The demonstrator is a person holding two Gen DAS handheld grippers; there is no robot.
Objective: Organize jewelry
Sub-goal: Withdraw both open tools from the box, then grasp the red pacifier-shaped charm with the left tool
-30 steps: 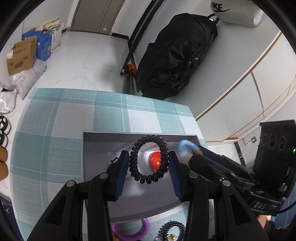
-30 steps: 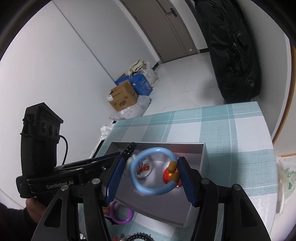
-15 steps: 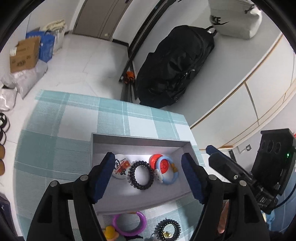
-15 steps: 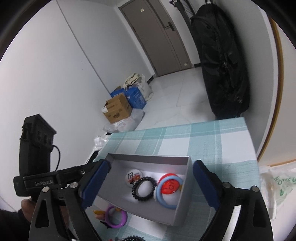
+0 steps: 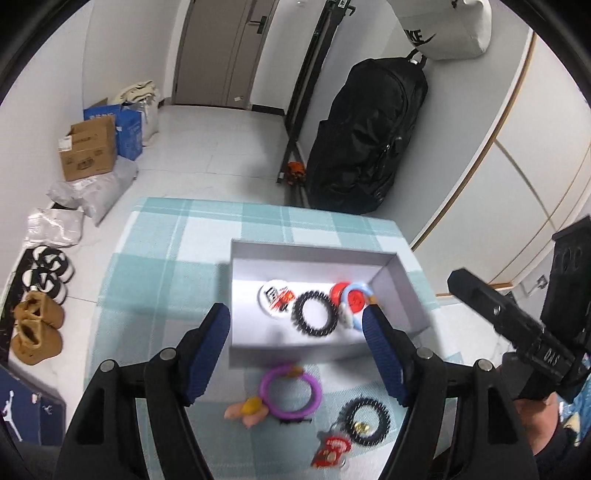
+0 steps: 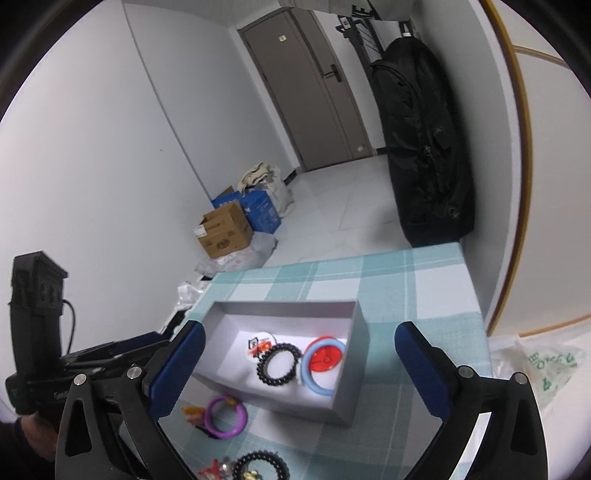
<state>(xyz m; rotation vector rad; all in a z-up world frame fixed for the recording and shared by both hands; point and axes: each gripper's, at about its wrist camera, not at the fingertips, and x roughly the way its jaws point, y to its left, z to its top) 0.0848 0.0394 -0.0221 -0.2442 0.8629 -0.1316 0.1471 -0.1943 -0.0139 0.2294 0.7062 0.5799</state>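
Hovering over grey box (image 5: 312, 254) on checked cloth (image 5: 166, 258), left gripper (image 5: 295, 350) jaws apart and empty, right gripper (image 6: 295, 363) jaws opening with nothing gripped, black coil tie (image 5: 314, 314), blue ring (image 6: 323, 365) and badge (image 5: 275, 297) inside box, purple ring (image 5: 290, 391) and second coil tie (image 5: 365, 421) on cloth just outside near wall

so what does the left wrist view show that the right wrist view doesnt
Only the left wrist view: shoes on the floor, the white sports bag, and the right gripper's body.
Only the right wrist view: a plastic bag beside the table, and the left gripper's body.
Both: the grey box holding a black coil band and blue ring, and the purple ring outside it.
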